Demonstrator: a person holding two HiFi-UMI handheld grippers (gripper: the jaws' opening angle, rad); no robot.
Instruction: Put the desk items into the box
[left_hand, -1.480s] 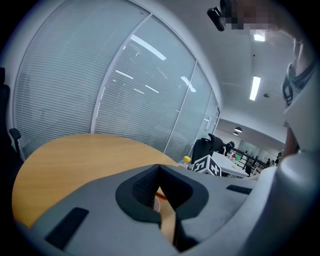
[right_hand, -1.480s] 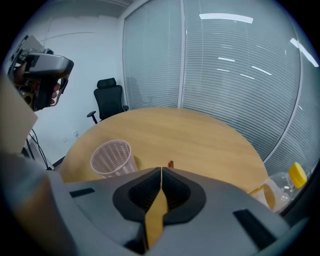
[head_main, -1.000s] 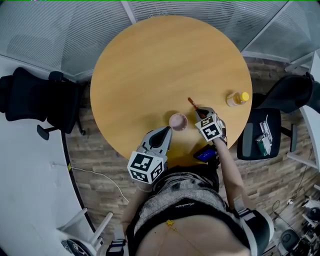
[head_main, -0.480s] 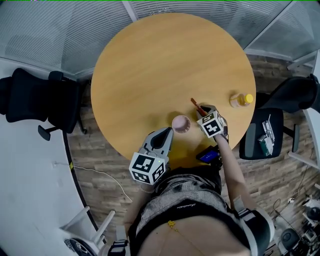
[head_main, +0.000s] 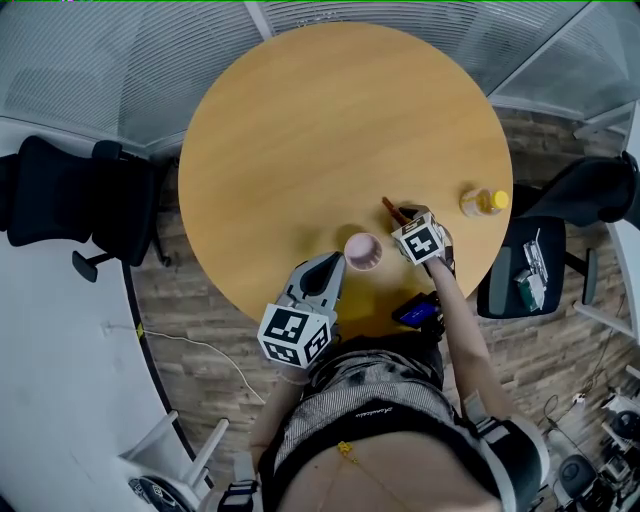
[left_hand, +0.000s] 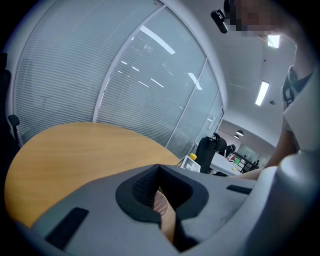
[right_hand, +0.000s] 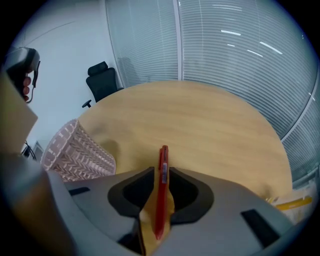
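The right gripper (right_hand: 161, 172) is clamped on a red pen (right_hand: 163, 159), its jaws pressed to the barrel from both sides; the pen runs lengthwise between them and sticks out past their tips over the desk (right_hand: 200, 115). In the head view the right gripper (head_main: 403, 216) sits just to the right of the pink container (head_main: 362, 250), with the red pen (head_main: 389, 206) pointing away from the person, up and right of that container; whether the pen's tip touches the desk (head_main: 320, 130) cannot be told. The pink container (right_hand: 75, 152) has a woven zigzag pattern, stands upright on the wood and flares toward its rim; in the right gripper view it is to the left of the jaws, close by but apart from them.

The left gripper (head_main: 333, 264) is on the near side of the pink container, lower left of it, its tip close to the container's wall; its jaws are drawn together with nothing held, and in its own view the left gripper (left_hand: 159, 170) shows a sliver of the pink container (left_hand: 161, 201) through the narrow slot behind the tips.

A bottle (head_main: 482, 201) with a yellow cap lies well to the right of the pink container, near the desk's edge; a black office chair (head_main: 70, 195) stands on the floor far to the container's left, off the desk.
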